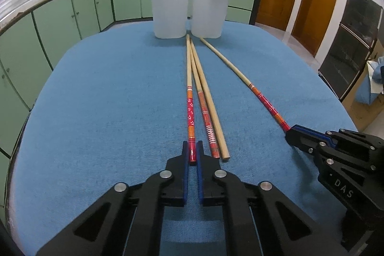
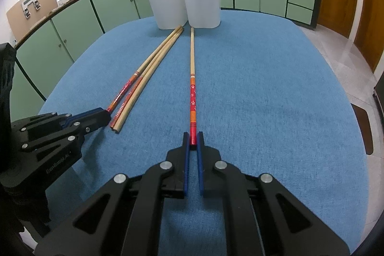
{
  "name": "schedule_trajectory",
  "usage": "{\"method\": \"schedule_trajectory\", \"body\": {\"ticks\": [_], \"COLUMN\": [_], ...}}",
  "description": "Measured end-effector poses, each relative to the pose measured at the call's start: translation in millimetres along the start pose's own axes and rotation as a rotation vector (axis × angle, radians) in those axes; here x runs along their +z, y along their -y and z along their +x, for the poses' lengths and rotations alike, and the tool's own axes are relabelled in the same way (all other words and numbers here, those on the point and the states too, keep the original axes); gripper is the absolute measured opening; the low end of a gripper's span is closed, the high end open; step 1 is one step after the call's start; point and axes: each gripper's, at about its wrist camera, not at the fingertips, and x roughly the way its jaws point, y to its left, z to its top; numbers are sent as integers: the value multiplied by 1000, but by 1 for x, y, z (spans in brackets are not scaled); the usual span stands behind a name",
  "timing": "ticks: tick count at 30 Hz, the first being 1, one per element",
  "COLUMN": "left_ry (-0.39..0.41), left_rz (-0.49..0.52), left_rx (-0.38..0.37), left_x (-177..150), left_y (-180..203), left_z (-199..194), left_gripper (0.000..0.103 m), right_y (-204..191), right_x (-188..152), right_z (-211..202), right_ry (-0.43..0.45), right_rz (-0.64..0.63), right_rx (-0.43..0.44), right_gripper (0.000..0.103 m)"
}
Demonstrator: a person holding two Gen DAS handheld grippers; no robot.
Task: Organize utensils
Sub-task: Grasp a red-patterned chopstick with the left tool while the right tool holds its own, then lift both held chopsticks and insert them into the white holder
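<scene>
Two white plastic cups (image 1: 189, 8) are standing touching at the far end of the blue tablecloth (image 1: 108, 100), holding dark and wooden utensils. Four long chopsticks are lying near them, tips toward the cups; the left gripper (image 1: 192, 152) is pinching one red-patterned chopstick (image 1: 190, 109), the right gripper (image 2: 193, 142) another red-patterned chopstick (image 2: 192, 97)

2 cups (image 1: 187, 8) beyond open cloth (image 1: 108, 100)

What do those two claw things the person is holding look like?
Both look alike. The left gripper and right gripper are black plastic linkages with triangular cut-outs and round silver pins. Each has two flat fingers faced with blue pads. Pale lettering marks the bodies' sides. No cables, hands or sleeves show.
</scene>
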Motion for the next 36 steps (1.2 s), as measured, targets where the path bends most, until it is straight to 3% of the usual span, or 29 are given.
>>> {"method": "schedule_trajectory", "body": {"ticks": [7, 21, 29, 36], "left_ry": [69, 324, 397, 414], "left_rz": [5, 14, 52, 70], "left_rx": [5, -3, -18, -37], "left_x": [8, 64, 107, 139], "left_y": [-2, -9, -10, -12], "left_z": [-34, -116, -131, -128], "left_gripper": [6, 6, 6, 6], "right_y": [1, 2, 3, -4], "right_x": [8, 64, 116, 159], "right_z": [-24, -98, -127, -136], "right_ry": [59, 247, 310, 311], "right_rz": [-13, -60, -104, -152], "right_rx": [3, 25, 69, 96], "right_gripper": [5, 5, 5, 5]}}
